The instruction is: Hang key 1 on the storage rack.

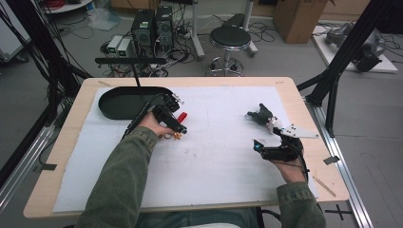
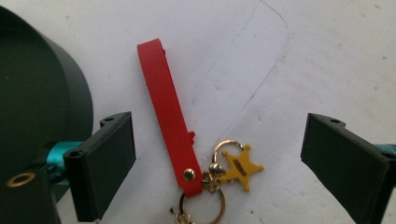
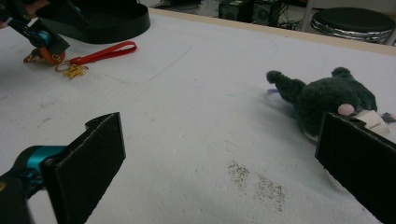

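Observation:
A key ring with a red strap and a yellow star charm lies flat on the white cloth. My left gripper hovers over it, open, one jaw on each side of the ring end and neither touching it. From above, the left gripper sits beside the red strap, just right of the black oval tray. My right gripper is open with nothing between its jaws. A dark green plush toy lies just beyond its right jaw. The right gripper view also takes in the left gripper and strap.
A white cloth covers most of the wooden table. The tray wall stands close to my left jaw. Beyond the far edge are a black stool, computer cases and black frame posts.

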`<state>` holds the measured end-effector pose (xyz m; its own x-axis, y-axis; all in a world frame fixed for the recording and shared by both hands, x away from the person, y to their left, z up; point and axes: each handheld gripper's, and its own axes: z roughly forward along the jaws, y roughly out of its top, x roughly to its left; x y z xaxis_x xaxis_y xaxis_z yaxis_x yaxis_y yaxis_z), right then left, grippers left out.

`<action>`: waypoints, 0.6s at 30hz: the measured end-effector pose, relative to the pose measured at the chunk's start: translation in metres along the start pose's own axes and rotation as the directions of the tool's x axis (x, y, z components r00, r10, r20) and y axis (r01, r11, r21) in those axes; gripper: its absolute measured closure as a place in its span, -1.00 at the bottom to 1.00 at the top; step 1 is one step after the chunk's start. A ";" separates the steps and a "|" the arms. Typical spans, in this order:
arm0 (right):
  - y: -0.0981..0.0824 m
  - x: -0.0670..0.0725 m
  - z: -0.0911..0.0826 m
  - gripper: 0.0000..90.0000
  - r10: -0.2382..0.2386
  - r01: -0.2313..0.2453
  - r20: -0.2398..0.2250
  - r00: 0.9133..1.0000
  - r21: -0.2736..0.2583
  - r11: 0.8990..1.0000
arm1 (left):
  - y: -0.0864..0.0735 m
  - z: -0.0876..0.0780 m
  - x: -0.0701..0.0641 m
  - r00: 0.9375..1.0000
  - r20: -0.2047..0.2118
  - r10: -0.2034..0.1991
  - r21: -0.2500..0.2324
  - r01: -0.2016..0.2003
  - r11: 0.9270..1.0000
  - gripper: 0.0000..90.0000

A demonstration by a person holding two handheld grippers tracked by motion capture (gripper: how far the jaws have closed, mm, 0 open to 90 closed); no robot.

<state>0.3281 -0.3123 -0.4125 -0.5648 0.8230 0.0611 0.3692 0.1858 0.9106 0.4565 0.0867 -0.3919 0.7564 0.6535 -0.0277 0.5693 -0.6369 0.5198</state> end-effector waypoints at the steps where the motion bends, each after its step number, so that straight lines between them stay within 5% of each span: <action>1: 0.000 -0.001 0.000 -0.99 -0.005 0.005 0.002 1.000 -0.003 1.000 | 0.002 0.002 0.000 1.000 -0.001 0.000 0.009 0.000 1.000 -0.73; 8: 0.000 0.000 0.000 -0.99 -0.010 0.010 -0.002 1.000 0.004 1.000 | 0.009 0.018 0.001 1.000 0.002 -0.001 0.062 0.001 0.998 -0.60; 18: -0.001 0.000 0.000 -0.99 -0.017 0.017 0.000 1.000 0.014 1.000 | 0.018 0.029 0.014 0.997 -0.043 -0.068 0.045 0.070 0.997 -0.27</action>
<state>0.3279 -0.3127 -0.4136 -0.5712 0.8195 0.0454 0.3698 0.2076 0.9056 0.4864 0.0728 -0.4080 0.7017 0.7120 -0.0264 0.6345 -0.6077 0.4776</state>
